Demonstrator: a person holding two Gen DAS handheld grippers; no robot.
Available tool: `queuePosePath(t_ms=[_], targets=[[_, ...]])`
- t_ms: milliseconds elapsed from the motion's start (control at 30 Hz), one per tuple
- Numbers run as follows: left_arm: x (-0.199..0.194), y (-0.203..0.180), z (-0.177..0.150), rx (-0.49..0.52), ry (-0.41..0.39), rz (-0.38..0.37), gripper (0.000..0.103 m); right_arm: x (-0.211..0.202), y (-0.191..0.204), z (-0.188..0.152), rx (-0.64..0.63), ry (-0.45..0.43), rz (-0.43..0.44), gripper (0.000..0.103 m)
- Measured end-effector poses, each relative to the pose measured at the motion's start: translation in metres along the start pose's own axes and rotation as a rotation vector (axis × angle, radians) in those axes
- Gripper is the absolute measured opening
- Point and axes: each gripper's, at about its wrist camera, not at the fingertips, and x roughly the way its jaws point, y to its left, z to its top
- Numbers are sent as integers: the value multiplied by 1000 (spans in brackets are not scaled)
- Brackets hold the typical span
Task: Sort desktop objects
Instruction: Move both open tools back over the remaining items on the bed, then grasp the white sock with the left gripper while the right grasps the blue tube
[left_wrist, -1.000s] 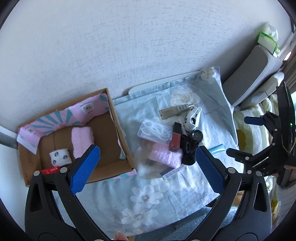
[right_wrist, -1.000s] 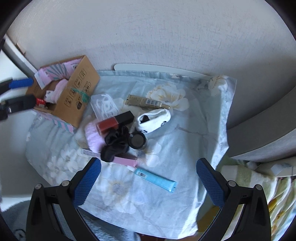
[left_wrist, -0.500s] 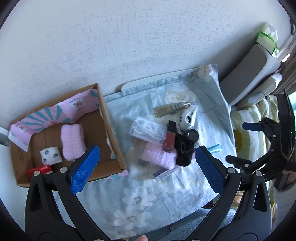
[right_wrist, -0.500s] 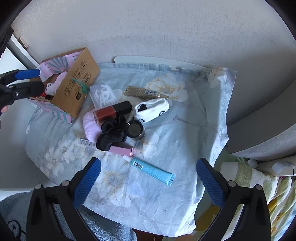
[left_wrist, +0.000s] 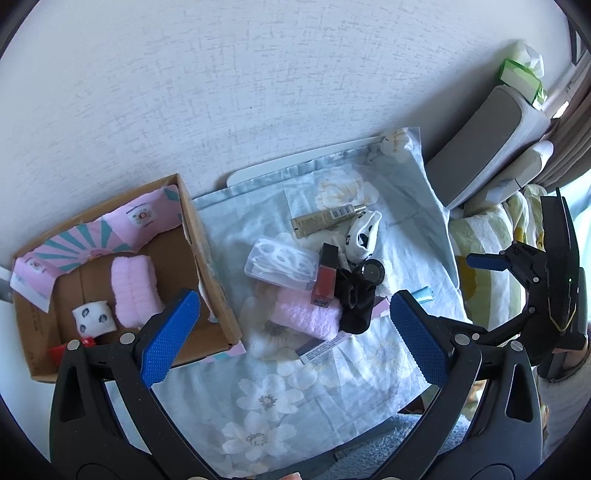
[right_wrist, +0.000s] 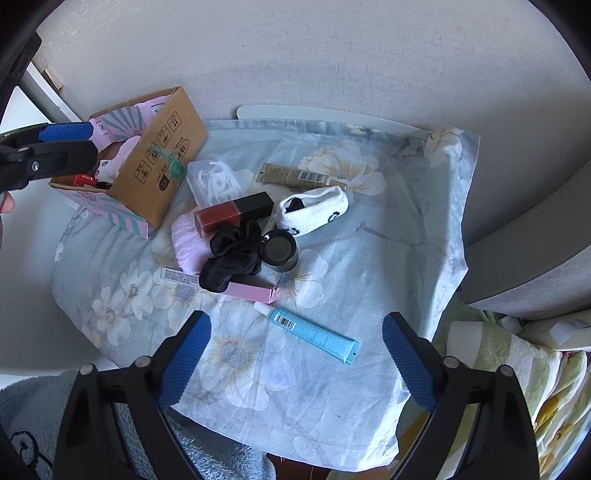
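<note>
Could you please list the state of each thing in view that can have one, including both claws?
Left claw: open, empty.
Right claw: open, empty, jaws have just been closing a little.
Cardboard box: open-topped, partly filled.
Pink towel roll: lying inside the box.
Blue tube: capped, lying flat alone.
Red lip tint: capped, lying on its side.
Black scrunchie: crumpled on the pile.
White sock: loosely folded.
</note>
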Motion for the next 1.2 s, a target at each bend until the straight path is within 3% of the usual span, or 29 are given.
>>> queuePosePath(t_ms=[300,733,967,1200], targets=[[5,-7,6,38,1,9,103,-5,-7,-10,17,-20,0,86],[71,-56,16,171,106,-14,101,22,-21,-30,28,18,52,79],[120,-94,30,272,142,-38,89,40,-19,-43,-173,55,56,63],[164,-98,38,249,173,-73,67,58,-3,-42,-458,13,31,53]])
